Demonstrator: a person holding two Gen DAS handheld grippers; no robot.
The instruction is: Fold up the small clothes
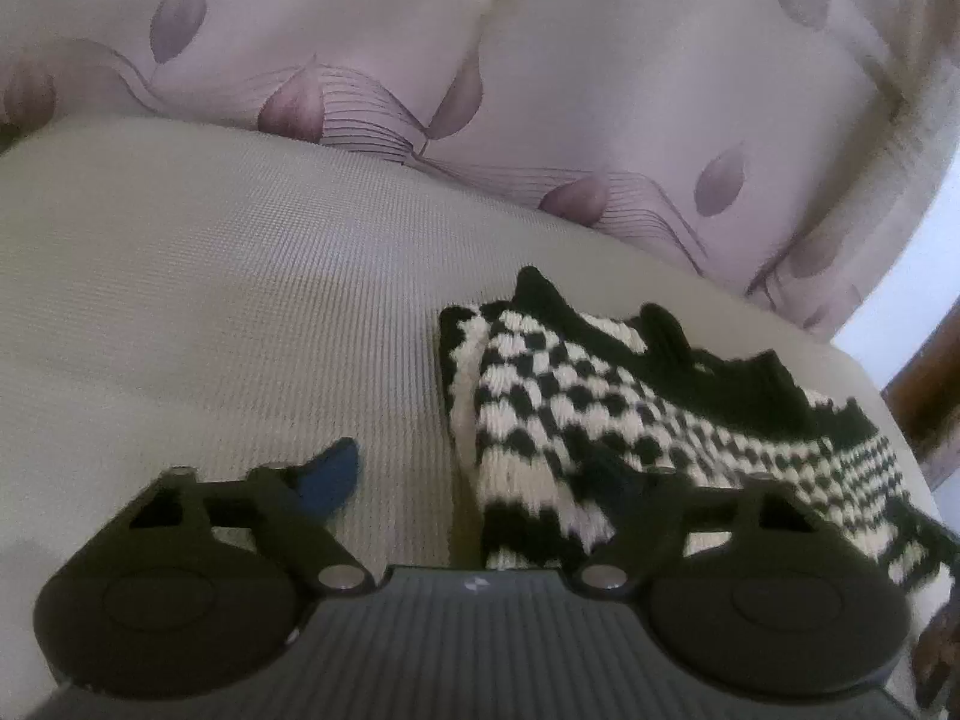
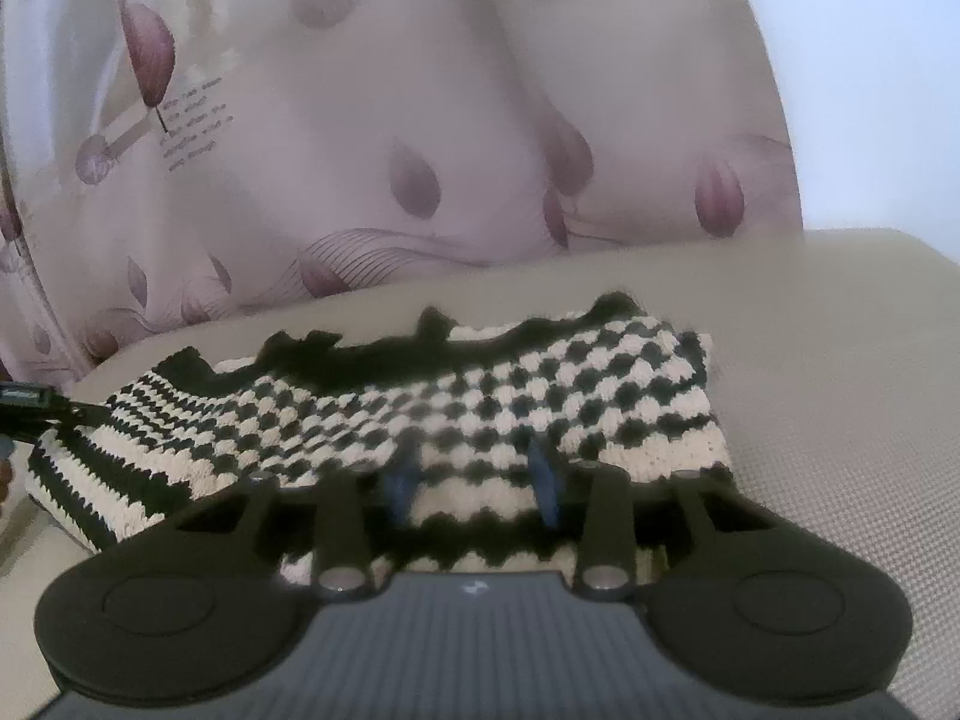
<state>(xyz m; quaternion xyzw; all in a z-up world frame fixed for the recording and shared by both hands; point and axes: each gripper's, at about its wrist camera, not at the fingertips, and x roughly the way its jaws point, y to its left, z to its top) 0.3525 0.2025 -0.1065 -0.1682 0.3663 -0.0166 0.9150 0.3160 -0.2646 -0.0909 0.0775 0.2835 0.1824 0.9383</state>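
Observation:
A small black-and-cream checkered knit garment (image 1: 630, 420) lies folded on a beige ribbed cushion (image 1: 210, 300); it also fills the middle of the right wrist view (image 2: 450, 408). My left gripper (image 1: 480, 474) is open wide: its left blue fingertip (image 1: 330, 474) rests on the bare cushion, and its right finger is hidden in the knit's near edge. My right gripper (image 2: 477, 474) is open, with both blue fingertips (image 2: 399, 483) low over the garment's near striped hem. I cannot tell whether they touch it.
A pink curtain with purple leaf print (image 1: 480, 90) hangs behind the cushion, also in the right wrist view (image 2: 360, 150). The cushion's right edge drops off by dark wood (image 1: 924, 396). A dark object (image 2: 30, 402) pokes in at the garment's left end.

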